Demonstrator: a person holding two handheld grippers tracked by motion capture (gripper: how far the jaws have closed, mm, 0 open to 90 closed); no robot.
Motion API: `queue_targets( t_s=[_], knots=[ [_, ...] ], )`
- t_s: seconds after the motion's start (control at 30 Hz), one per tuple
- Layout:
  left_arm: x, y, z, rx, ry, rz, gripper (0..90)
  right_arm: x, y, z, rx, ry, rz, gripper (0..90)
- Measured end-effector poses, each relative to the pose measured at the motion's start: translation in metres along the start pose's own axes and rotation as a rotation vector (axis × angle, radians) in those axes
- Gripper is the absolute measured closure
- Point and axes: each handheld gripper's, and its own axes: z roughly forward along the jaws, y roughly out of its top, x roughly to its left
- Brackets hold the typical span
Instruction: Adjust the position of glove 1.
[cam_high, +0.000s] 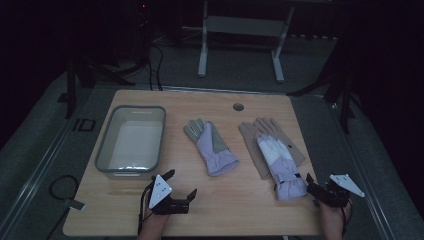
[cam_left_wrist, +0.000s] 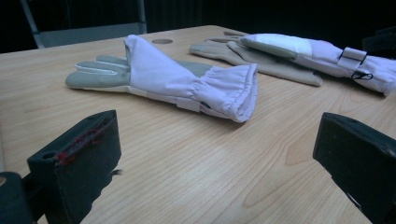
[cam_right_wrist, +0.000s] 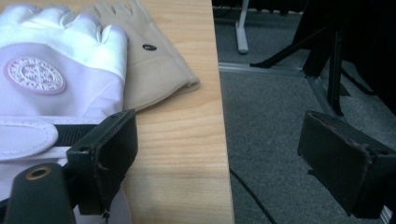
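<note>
Three gloves lie on the wooden table (cam_high: 220, 210): a lilac glove (cam_high: 212, 147) at the centre, and at three o'clock from it a white-backed lilac glove (cam_high: 281, 165) resting on a beige glove (cam_high: 260, 145). A clear plastic bin (cam_high: 131, 141) sits at nine o'clock. The left gripper (cam_high: 181, 184) hangs spread wide, nothing between its jaws. The right gripper (cam_high: 312, 184), likewise released, sits just beside the white-backed glove's cuff at the table's edge.
</note>
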Motion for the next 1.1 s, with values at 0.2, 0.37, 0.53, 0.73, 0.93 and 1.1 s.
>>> queue_targets(
  t_s=[0.2,0.37,0.53,0.73,0.93,1.1],
  knots=[
    [0.0,0.0,0.0,0.001,-0.004,0.002,1.1,-0.001,0.002,0.001,0.027,0.017,0.008,11.6],
    [-0.001,0.0,0.0,0.001,-0.004,0.009,1.1,0.002,0.019,0.0,0.063,0.06,-0.022,10.8],
    [0.0,0.0,0.0,0.002,-0.008,0.006,1.1,0.002,0.04,-0.002,0.079,0.084,-0.03,13.9],
    [0.0,0.0,0.001,0.002,-0.013,0.007,1.2,0.002,0.068,0.0,0.076,0.158,-0.011,14.0],
    [0.0,0.0,0.001,0.004,-0.013,0.009,1.1,0.018,0.093,0.001,0.069,0.206,-0.03,10.9],
    [0.0,0.0,0.001,0.005,-0.014,0.013,1.1,0.035,0.108,0.006,0.077,0.242,-0.053,10.5]
  ],
)
